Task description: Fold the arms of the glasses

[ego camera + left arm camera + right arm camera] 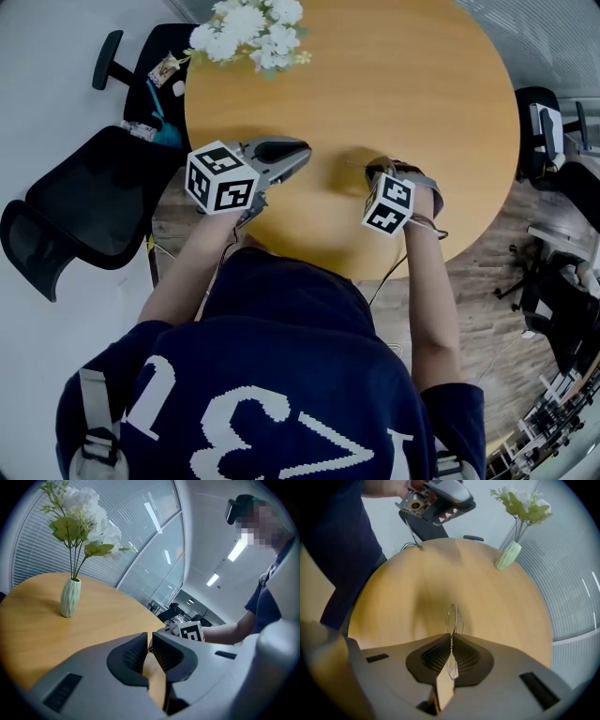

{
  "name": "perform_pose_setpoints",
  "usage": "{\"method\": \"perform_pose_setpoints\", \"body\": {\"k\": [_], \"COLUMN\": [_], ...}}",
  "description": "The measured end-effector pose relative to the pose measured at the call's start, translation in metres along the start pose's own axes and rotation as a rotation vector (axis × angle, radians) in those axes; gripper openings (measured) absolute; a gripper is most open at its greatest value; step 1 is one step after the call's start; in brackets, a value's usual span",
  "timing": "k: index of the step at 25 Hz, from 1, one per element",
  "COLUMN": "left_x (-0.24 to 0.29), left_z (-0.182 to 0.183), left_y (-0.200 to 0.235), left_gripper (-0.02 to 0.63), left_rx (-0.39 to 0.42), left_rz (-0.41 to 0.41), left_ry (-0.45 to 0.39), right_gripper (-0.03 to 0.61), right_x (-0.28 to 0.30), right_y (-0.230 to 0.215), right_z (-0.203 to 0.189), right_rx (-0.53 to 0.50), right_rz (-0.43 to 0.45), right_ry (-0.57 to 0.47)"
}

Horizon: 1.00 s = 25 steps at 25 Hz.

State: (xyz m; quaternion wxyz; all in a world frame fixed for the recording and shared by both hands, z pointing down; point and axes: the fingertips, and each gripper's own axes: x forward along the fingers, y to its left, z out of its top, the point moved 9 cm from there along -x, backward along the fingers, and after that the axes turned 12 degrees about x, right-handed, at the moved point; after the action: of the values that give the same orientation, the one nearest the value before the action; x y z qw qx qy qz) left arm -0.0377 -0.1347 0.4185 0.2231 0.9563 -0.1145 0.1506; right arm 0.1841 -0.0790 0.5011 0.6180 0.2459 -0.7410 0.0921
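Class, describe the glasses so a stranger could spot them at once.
Start at the round wooden table. Over its side nearest the person, the right tongs pinch the glasses. They are the only thin, wire-rimmed thing there, unlike the chunky green flower vase.

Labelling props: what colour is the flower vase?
Pale green vase, clearest in left gripper view.

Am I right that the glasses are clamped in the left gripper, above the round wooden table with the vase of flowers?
Not quite: the glasses are clamped in the right gripper, as the right gripper view shows; the left gripper holds nothing. The table and vase of flowers are as you say.
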Motion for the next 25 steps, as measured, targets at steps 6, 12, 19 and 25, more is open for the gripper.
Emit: {"method": "perform_pose_setpoints", "body": {"k": [6, 12, 19, 25], "left_x": [-0.006, -0.008, -0.010, -0.006], "left_z": [-0.004, -0.003, 0.005, 0.028], "left_y": [0.001, 0.002, 0.002, -0.006], "left_gripper": [0.043, 0.043, 0.043, 0.043], "left_rx": [-0.009, -0.007, 0.055, 0.191], "left_rz": [0.009, 0.011, 0.040, 0.098], "left_ry": [-0.002, -0.004, -0.001, -0.008], "right_gripper": [0.035, 0.077, 0.041, 0.025], "right_x": [0.006, 0.021, -0.005, -0.059], "right_y": [-0.024, -0.042, -0.043, -0.048], "right_z": [0.005, 0.001, 0.002, 0.000], "right_rx": [0.101, 0.136, 0.222, 0.513], "right_rz": [0.129, 0.144, 0.015, -0.097], "right_ry": [0.012, 0.018, -0.126, -0.372]}}
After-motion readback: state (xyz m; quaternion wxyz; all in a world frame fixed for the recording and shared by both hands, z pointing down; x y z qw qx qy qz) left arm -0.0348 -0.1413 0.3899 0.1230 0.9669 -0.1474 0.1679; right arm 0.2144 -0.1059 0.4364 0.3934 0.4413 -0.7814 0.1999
